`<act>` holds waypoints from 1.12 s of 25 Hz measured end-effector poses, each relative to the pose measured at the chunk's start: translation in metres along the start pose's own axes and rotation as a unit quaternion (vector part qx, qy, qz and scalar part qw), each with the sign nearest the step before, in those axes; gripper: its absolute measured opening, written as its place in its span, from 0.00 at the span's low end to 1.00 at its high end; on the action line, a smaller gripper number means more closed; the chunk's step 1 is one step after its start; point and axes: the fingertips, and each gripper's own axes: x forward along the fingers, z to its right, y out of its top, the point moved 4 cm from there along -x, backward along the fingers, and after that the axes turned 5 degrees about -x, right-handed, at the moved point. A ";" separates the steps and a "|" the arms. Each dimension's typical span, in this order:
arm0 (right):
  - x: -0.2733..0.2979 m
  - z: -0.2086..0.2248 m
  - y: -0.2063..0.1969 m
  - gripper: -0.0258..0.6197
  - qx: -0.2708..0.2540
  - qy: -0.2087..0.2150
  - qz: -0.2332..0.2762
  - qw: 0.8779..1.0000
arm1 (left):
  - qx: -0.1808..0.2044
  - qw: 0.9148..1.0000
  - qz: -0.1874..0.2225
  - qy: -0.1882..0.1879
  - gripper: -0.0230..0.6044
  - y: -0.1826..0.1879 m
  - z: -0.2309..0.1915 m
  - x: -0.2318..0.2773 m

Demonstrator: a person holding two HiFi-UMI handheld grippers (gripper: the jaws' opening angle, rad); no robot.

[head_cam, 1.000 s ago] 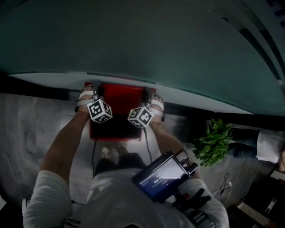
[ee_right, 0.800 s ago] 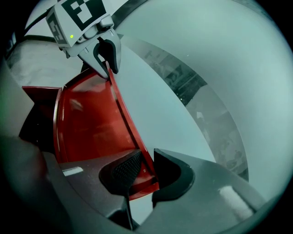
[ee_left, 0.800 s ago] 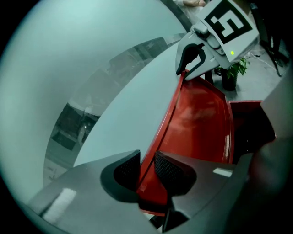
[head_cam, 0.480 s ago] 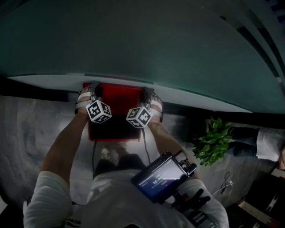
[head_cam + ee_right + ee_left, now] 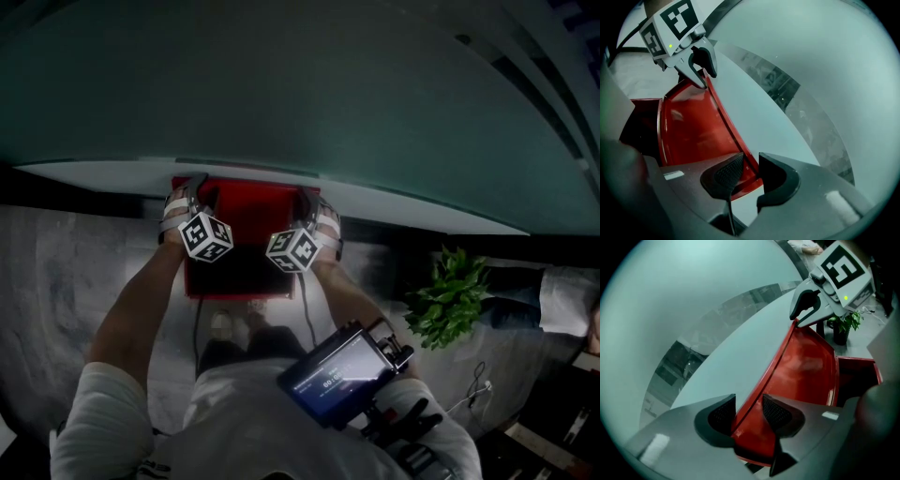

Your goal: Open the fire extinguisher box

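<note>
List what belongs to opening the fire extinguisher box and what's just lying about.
Job: fire extinguisher box; lid; left gripper, jaws just opening, lid edge between; right gripper, jaws just closing, lid edge between.
Lying about: potted plant; screen device.

1. Head view: dim, underexposed, greenish cast; straight lines bow toward the edges.
2. Gripper views: fisheye circles with black corners; soft pale sheen on the red lid [image 5: 806, 362]; foreground slightly blurred.
</note>
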 end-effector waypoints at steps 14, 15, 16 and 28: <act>-0.058 0.048 0.014 0.09 0.145 -0.031 0.040 0.988 | -0.120 0.989 0.072 0.044 0.18 0.026 -0.026 -0.063; -0.065 0.054 0.015 0.08 0.167 -0.031 0.044 0.985 | -0.135 0.986 0.082 0.047 0.15 0.029 -0.029 -0.071; -0.073 0.059 0.018 0.06 0.187 -0.030 0.051 0.980 | -0.150 0.983 0.093 0.050 0.13 0.032 -0.033 -0.080; -0.191 0.074 0.046 0.06 0.437 0.014 0.156 0.886 | -0.310 0.931 0.190 0.034 0.04 0.021 -0.052 -0.202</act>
